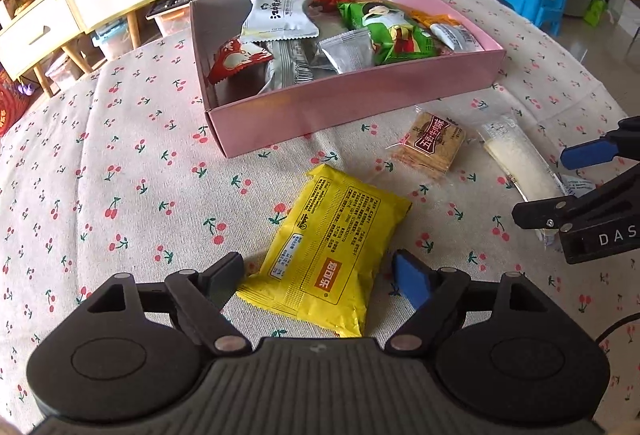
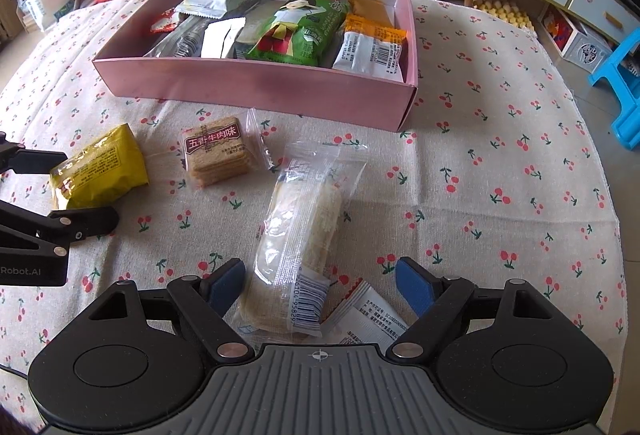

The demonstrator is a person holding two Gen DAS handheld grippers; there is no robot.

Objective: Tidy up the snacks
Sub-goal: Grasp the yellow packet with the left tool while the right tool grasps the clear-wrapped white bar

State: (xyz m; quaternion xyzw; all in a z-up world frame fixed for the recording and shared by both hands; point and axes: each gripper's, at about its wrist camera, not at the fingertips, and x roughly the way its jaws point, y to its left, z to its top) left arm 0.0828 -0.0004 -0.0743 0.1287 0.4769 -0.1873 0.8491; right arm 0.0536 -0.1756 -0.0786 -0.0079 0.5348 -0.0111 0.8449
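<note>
I have both sets of jaws wide open, holding nothing: left gripper [image 1: 318, 277] straddles the yellow packet [image 1: 326, 255], right gripper [image 2: 320, 285] straddles the clear-wrapped bar [image 2: 296, 235], both on the desk near the pink box [image 1: 348, 97]. Risk, as I judge it: slippery film sliding out on closing, or the bar crushing.
</note>
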